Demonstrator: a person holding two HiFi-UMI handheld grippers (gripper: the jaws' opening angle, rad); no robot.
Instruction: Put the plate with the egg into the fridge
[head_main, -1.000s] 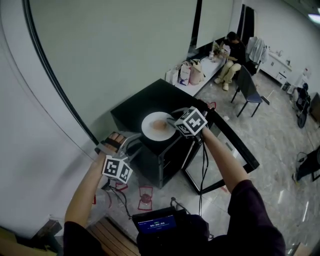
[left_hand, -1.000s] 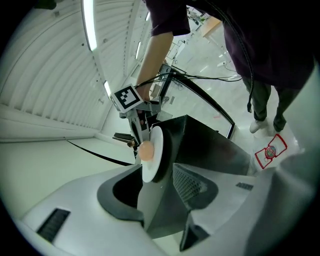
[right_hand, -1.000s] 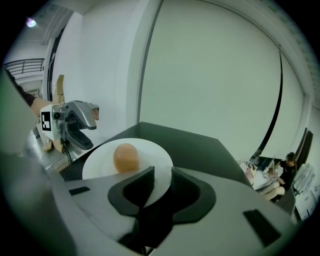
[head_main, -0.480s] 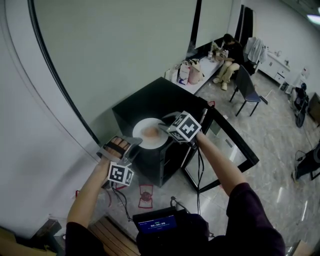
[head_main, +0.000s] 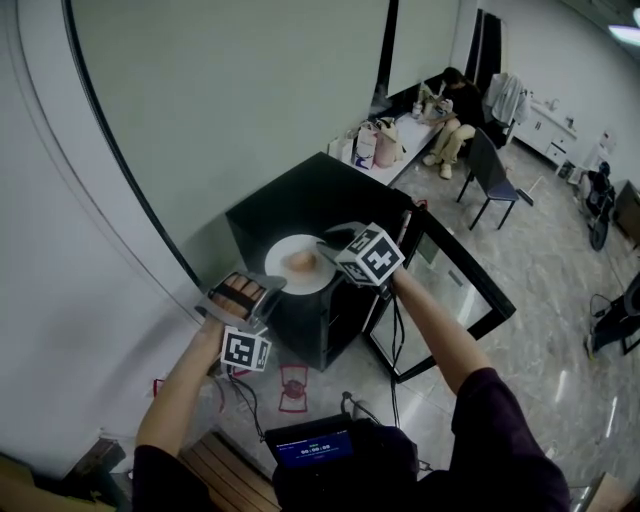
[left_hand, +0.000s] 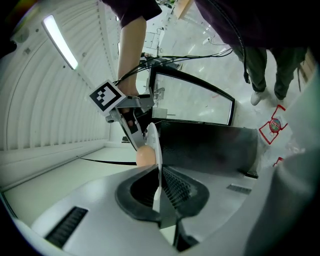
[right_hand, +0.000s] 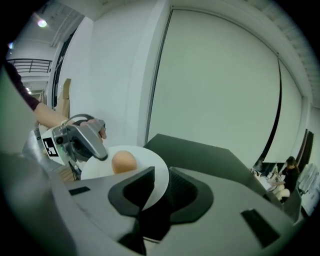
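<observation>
The white round plate (head_main: 285, 278) with the brown egg (head_main: 301, 262) hangs over the near left edge of the black box-shaped fridge (head_main: 320, 195). The right gripper (head_main: 328, 255) pinches its right rim; the left gripper (head_main: 266, 285), jaws just closing, clamps its left.

So the right gripper (right_hand: 158, 186) has its jaws clamped on the near rim of the white plate (right_hand: 150, 167), egg (right_hand: 123, 162) sitting on it. Left gripper (right_hand: 100, 152) jaws have just been closing on the opposite rim. Black fridge (right_hand: 210, 152) top sits just behind.
</observation>
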